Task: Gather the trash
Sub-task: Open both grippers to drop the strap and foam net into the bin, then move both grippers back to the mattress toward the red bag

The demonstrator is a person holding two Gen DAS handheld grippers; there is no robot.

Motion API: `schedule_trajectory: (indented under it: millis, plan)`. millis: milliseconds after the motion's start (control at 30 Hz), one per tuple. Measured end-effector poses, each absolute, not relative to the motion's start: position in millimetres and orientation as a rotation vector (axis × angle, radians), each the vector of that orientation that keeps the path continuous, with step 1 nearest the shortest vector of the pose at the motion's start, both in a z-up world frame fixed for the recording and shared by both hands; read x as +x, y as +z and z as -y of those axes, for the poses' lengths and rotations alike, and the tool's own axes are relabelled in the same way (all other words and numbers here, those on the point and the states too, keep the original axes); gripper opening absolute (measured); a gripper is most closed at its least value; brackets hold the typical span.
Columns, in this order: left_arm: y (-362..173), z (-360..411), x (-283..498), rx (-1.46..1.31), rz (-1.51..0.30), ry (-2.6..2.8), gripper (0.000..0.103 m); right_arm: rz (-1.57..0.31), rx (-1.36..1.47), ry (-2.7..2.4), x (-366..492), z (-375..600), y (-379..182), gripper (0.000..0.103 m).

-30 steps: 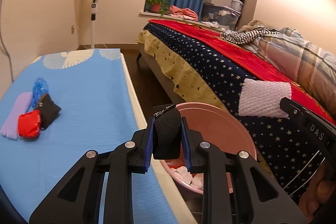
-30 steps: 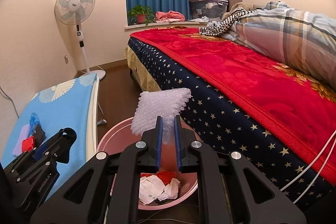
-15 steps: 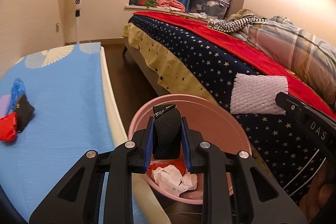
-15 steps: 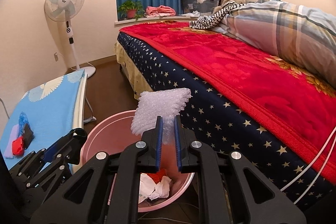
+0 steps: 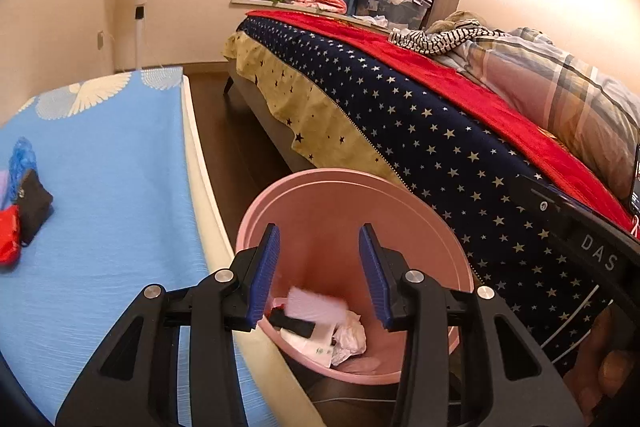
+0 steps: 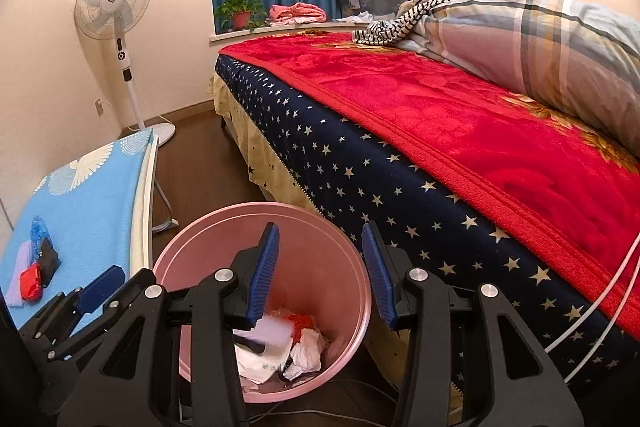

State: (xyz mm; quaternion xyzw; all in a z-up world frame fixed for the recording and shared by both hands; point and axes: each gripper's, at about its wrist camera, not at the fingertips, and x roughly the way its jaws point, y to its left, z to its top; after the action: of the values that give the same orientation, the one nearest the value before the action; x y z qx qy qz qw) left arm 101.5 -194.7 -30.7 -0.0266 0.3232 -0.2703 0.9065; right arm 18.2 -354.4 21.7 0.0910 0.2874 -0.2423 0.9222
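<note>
Left gripper (image 5: 318,273): jaws spread, empty, above bin.
Right gripper (image 6: 320,273): jaws spread, empty.
Pink bin (image 6: 192,251): between table edge (image 5: 200,179) and bed (image 6: 360,179).

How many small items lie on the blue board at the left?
4, in one cluster near its left edge: a blue crumpled piece, a black pouch, a red item and a lilac strip. More may be hidden beneath them.

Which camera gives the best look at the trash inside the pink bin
The right wrist view: it looks down into the pink bin, showing crumpled paper and red scraps. The left wrist view shows the pink bin at a flatter angle, with the crumpled paper partly behind the fingers.
</note>
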Motion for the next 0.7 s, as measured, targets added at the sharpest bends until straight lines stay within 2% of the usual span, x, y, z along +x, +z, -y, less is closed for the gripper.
schedule_trajectory:
  millis: [700]
  plan:
    - [9.5, 101.6, 80.4, -0.075, -0.583, -0.401, 0.041, -0.53, 0.206, -0.318, 5.9, 286.4, 46.8, 0.044]
